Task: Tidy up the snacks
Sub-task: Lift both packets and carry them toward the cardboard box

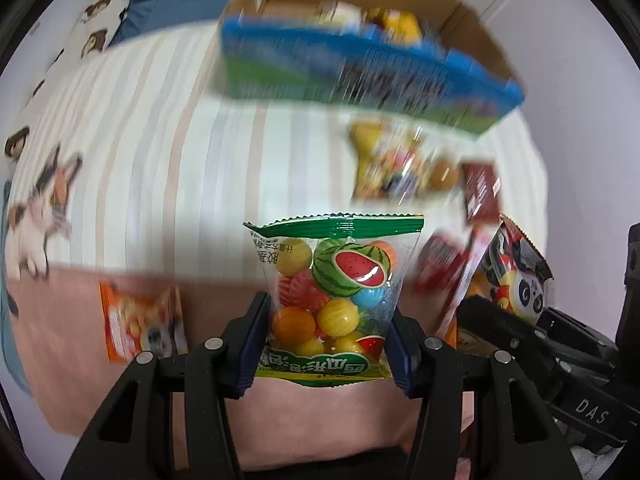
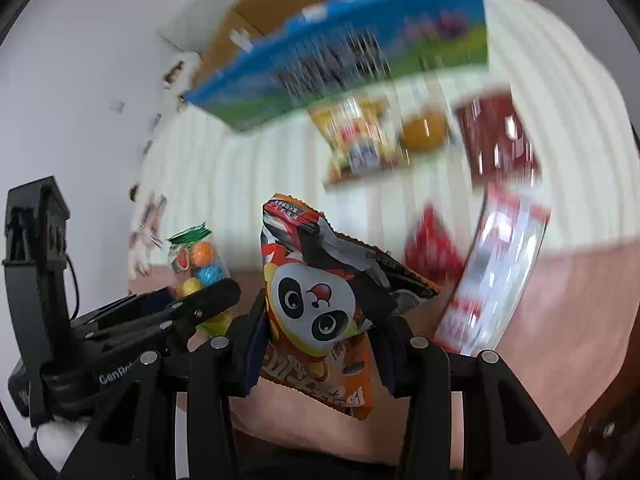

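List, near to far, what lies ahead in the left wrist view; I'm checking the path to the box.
Hand-held gripper shut on the gumball bag → yellow snack bag → blue box → cardboard box. All beyond the bag is blurred.

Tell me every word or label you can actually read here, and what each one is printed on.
"DAS": on the black body of the right tongs, seen from the left wrist camera.
"GenRo", cut off: on the black body of the left tongs, seen from the right wrist camera.
Watermelon gum-ball bag: upside-down Chinese print, not readable for certain.
Panda snack packet: Chinese print, not readable.
Blue box: lettering blurred.
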Demonstrator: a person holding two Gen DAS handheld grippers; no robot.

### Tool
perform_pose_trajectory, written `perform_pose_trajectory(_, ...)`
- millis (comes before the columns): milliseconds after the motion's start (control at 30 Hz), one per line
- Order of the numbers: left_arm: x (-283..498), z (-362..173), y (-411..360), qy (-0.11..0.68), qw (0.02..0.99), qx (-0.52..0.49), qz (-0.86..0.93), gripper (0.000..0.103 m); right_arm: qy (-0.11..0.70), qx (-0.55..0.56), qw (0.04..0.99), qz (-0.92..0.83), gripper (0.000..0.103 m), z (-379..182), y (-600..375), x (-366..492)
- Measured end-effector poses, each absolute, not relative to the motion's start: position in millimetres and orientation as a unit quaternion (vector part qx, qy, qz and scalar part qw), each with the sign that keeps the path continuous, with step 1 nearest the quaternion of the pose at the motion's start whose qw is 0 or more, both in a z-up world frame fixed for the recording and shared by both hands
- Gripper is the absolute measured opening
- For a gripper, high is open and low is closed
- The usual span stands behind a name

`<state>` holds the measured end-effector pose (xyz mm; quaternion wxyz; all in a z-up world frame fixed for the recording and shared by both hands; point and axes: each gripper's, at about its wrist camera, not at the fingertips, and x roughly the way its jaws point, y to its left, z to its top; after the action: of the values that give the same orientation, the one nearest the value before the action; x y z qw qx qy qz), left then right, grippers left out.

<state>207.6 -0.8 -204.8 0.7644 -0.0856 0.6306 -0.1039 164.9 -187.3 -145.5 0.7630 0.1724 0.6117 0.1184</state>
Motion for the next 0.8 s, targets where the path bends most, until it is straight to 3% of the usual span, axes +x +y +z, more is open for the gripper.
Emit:
perform_pose_trajectory(167,259.6,-158.8,3.3,0.596,0.789,-0.096,-0.116,0.050,0.577,0.165,0.789,0.133,0.048,-103.7,-178.2,214.4)
perform_pose_trajectory(467,382.5,-122.8,-15.2,0.577,0.806,-0.070,-0.114,0.050,0.551,0.122,0.818,0.107,0.048,-57.8,-192.1,348.3)
perform_pose_trajectory(800,514.4,-172.5,-8.3,0.621,0.780,-0.043,-0.072,0.050,0.614,0.090,0.781,0.068,0.048,-111.9,-217.6,449.1)
